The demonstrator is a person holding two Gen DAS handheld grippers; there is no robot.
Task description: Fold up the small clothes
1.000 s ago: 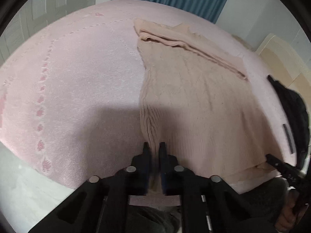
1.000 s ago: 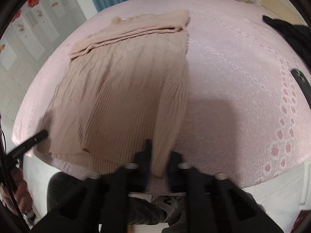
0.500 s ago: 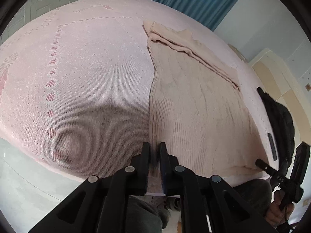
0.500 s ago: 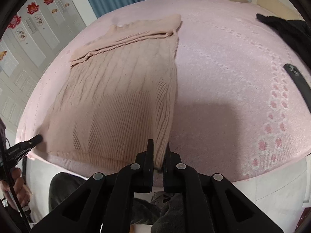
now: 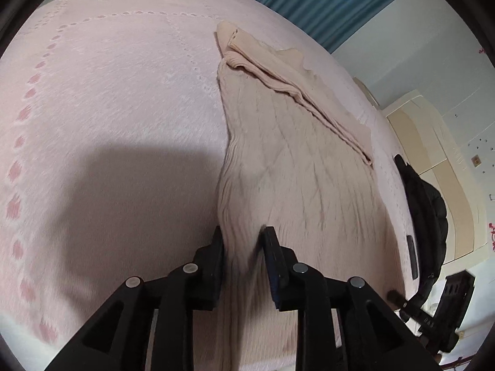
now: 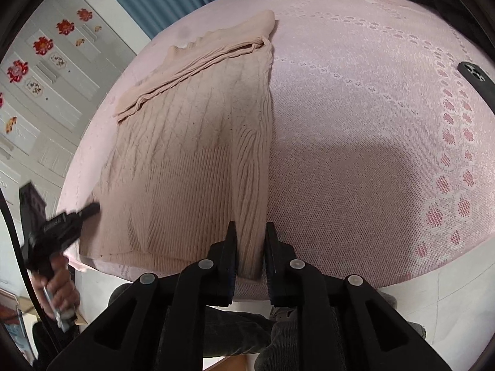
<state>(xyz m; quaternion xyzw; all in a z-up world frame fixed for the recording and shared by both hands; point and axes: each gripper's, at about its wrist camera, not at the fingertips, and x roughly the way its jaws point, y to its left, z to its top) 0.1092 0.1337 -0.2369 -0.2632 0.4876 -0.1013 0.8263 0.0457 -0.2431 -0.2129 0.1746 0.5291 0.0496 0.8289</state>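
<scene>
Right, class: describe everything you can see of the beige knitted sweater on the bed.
The beige sweater is a soft cable-and-rib knit, lying flat on the pink bedspread, its far end folded over in a band. Its ribbed near hem reaches the bed's edge. Each near corner sits between the opening jaws of the left gripper and right gripper.

Right tool [image 6: 250, 241] jaws opening astride beige sweater's [image 6: 191, 154] edge (pink bedspread [image 6: 355, 154] beneath)

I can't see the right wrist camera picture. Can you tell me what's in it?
A beige knitted sweater lies flat on a pink bedspread, its near corner between the opening jaws of the right gripper. The left gripper, held in a hand, reaches the sweater's other near corner.
</scene>
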